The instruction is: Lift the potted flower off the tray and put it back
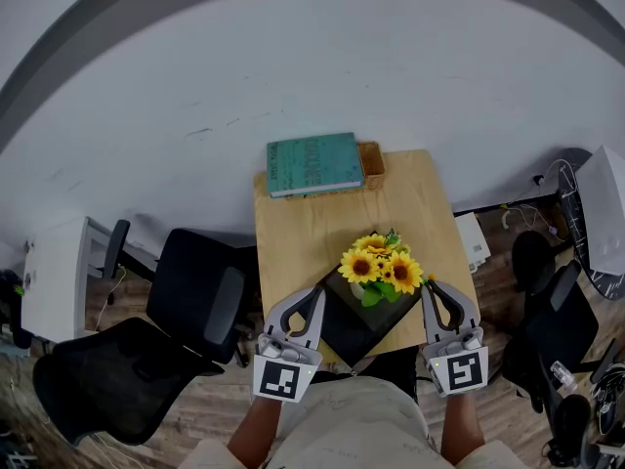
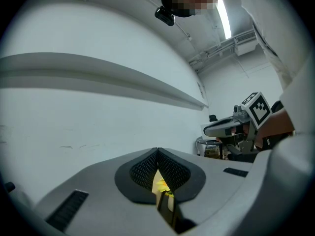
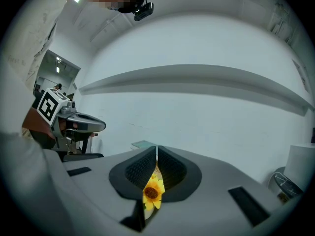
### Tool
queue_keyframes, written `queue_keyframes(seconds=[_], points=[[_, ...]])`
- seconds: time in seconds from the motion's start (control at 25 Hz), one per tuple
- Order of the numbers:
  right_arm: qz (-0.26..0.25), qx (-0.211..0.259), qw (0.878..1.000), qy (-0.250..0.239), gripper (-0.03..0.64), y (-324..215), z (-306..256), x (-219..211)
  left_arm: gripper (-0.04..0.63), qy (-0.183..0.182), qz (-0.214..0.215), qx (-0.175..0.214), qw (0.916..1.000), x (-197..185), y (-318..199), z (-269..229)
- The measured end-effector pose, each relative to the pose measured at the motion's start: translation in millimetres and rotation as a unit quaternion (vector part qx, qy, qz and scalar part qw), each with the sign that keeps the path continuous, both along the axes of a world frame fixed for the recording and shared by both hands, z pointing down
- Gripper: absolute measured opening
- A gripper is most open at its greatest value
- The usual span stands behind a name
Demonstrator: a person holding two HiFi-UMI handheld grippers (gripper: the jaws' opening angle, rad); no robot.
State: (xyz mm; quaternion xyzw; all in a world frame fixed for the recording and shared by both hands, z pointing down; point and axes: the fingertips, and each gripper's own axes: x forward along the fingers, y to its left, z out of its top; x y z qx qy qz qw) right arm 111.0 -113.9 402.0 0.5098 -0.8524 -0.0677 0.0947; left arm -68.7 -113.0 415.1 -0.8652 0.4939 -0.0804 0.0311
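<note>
Potted flower: a cluster of yellow sunflower heads with dark brown centres over green leaves. The pot is almost wholly hidden under the foliage. It stands upright on the black square tray, toward the tray's far corner. The tray lies corner-on at the near edge of a light wooden table.

Left gripper: grey, tips at the tray's left edge, fingers closed together on nothing. Whether they touch the tray cannot be told.

Right gripper: just beside the tray's right corner, fingers likewise closed and empty. A sunflower head shows through the slit behind its pads.

Beyond the tray, at the table's far end, a teal book lies flat with a small brown box touching its right side.
</note>
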Motion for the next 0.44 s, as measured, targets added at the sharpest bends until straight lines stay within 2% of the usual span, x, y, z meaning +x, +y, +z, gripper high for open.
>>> queue_keyframes(seconds=[0.44], points=[[0.005,-0.004,1.000,-0.004,0.026,0.4,3.2,0.5,0.005,0.002,-0.001,-0.006,1.0000,0.8,1.1,4.6]])
